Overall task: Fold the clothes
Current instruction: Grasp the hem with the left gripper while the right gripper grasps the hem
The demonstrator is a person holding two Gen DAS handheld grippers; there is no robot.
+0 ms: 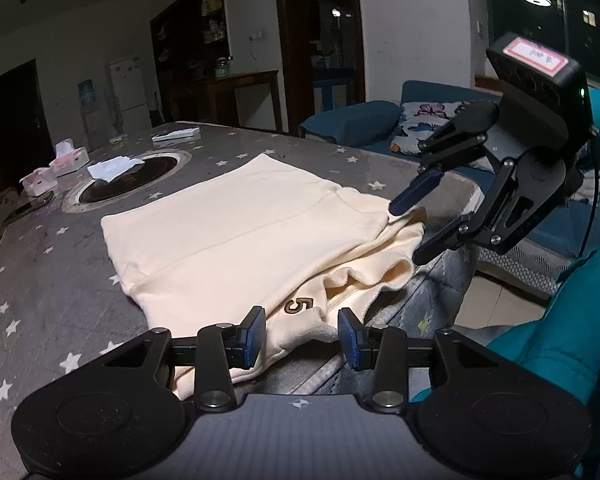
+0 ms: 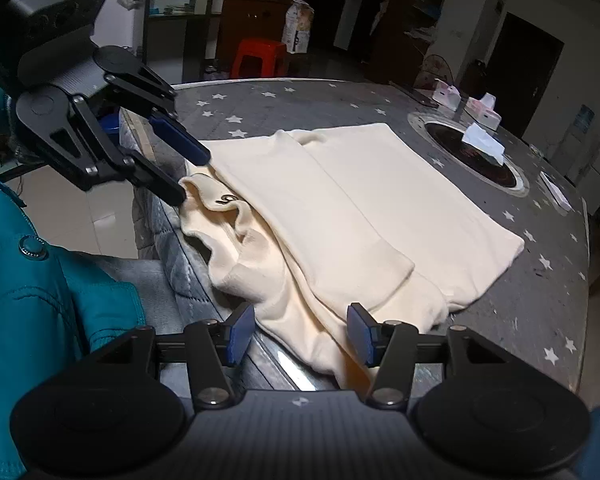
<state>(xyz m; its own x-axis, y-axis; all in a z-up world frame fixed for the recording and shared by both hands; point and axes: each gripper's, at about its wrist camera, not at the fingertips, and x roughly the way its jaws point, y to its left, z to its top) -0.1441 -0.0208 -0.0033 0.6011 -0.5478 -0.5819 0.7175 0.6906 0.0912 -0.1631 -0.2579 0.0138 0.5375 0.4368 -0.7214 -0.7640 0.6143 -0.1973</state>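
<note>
A cream garment (image 1: 236, 236) with a brown "5" patch lies partly folded on the grey star-patterned table (image 1: 52, 280); it also shows in the right wrist view (image 2: 364, 208). Its bunched near edge hangs over the table's front edge. My left gripper (image 1: 302, 336) is open, its jaws on either side of the garment's near corner by the "5"; it also shows in the right wrist view (image 2: 190, 176). My right gripper (image 2: 300, 332) is open around the garment's other near corner; it also shows in the left wrist view (image 1: 410, 230).
A round burner inset (image 1: 132, 178) sits mid-table with a white cloth (image 1: 114, 168) on it. Pink-and-white tissue boxes (image 1: 68, 158) stand at the far side. A blue sofa (image 1: 380, 124) and a red stool (image 2: 260, 58) stand beyond the table. My teal jacket (image 2: 40, 292) is near.
</note>
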